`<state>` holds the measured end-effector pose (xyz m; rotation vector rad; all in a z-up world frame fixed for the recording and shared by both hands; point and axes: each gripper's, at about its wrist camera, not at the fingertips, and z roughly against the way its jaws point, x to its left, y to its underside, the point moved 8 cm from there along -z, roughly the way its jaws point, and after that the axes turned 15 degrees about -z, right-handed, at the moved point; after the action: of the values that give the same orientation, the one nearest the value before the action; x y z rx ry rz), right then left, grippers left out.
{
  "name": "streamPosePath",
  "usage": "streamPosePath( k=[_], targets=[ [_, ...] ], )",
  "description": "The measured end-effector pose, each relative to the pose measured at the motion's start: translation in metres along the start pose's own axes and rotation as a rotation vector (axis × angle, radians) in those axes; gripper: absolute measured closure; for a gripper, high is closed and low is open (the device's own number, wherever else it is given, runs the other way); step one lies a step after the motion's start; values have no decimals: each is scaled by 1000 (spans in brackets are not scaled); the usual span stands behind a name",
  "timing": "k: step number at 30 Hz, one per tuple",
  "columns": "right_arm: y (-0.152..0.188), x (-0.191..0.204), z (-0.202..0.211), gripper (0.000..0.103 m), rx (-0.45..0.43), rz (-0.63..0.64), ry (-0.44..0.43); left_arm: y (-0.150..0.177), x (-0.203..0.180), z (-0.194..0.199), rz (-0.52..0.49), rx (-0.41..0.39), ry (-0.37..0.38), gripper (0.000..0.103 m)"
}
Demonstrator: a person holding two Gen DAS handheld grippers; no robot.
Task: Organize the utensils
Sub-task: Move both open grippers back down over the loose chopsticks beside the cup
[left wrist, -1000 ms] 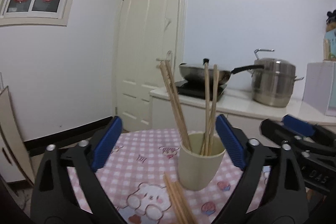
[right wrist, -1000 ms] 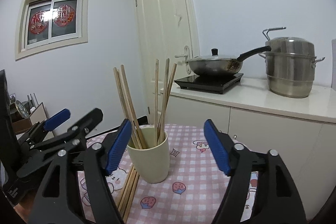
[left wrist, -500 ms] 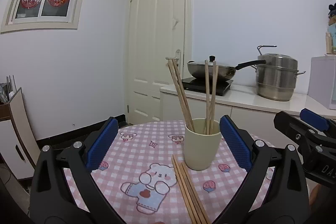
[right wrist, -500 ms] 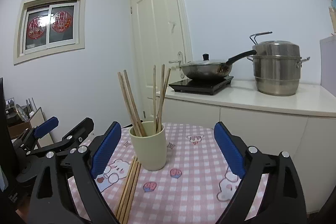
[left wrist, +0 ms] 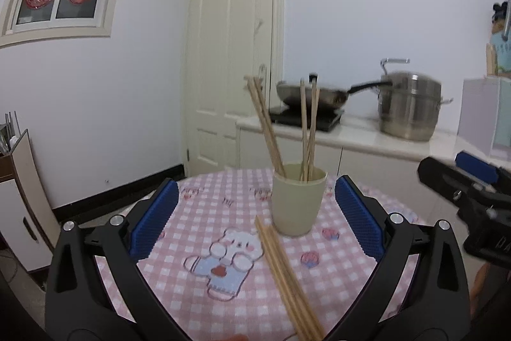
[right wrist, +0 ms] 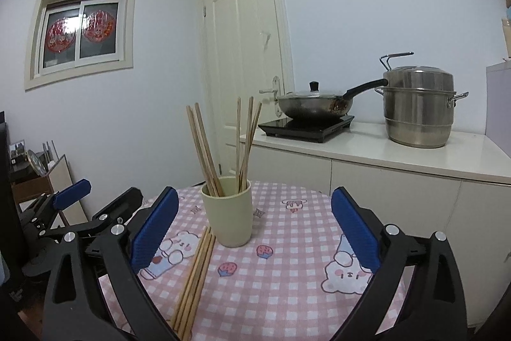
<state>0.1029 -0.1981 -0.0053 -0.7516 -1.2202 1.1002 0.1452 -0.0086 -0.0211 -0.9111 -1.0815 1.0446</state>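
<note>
A pale green cup (left wrist: 298, 206) stands on the pink checked tablecloth (left wrist: 198, 213) with several wooden chopsticks (left wrist: 271, 130) upright in it. More loose chopsticks (left wrist: 284, 270) lie flat in front of the cup. My left gripper (left wrist: 255, 219) is open, short of the cup, nothing between its pads. In the right wrist view the cup (right wrist: 227, 213) and the loose chopsticks (right wrist: 196, 270) sit ahead of my right gripper (right wrist: 254, 226). Its jaws are opening wide and hold nothing. Each gripper shows at the edge of the other's view.
Behind the table a white counter (right wrist: 383, 158) carries a lidded wok (right wrist: 311, 104) on a black hob and a steel steamer pot (right wrist: 418, 111). A cream door (right wrist: 246, 59) is at the back. A low shelf (left wrist: 19, 187) stands on the left.
Both grippers have drawn back from the cup, which now looks smaller and farther. The right jaws have spread wider. More of the loose chopsticks on the cloth shows.
</note>
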Motion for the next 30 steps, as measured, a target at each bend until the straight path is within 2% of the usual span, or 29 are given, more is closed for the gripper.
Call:
streamPosePath(
  k=[4, 8, 12, 20, 30],
  targets=[
    [11, -9, -6, 10, 35, -13, 17, 21, 4, -12, -1, 86, -6, 6],
    [21, -14, -12, 10, 57, -15, 34, 37, 12, -19, 57, 116, 8, 6],
    [28, -20, -17, 10, 85, -22, 43, 52, 10, -31, 87, 185, 59, 7],
    [42, -24, -28, 10, 150, -28, 40, 88, -8, -56, 59, 387, 105, 7],
    [49, -32, -34, 10, 189, -40, 48, 113, -18, -71, 32, 541, 130, 7]
  ],
)
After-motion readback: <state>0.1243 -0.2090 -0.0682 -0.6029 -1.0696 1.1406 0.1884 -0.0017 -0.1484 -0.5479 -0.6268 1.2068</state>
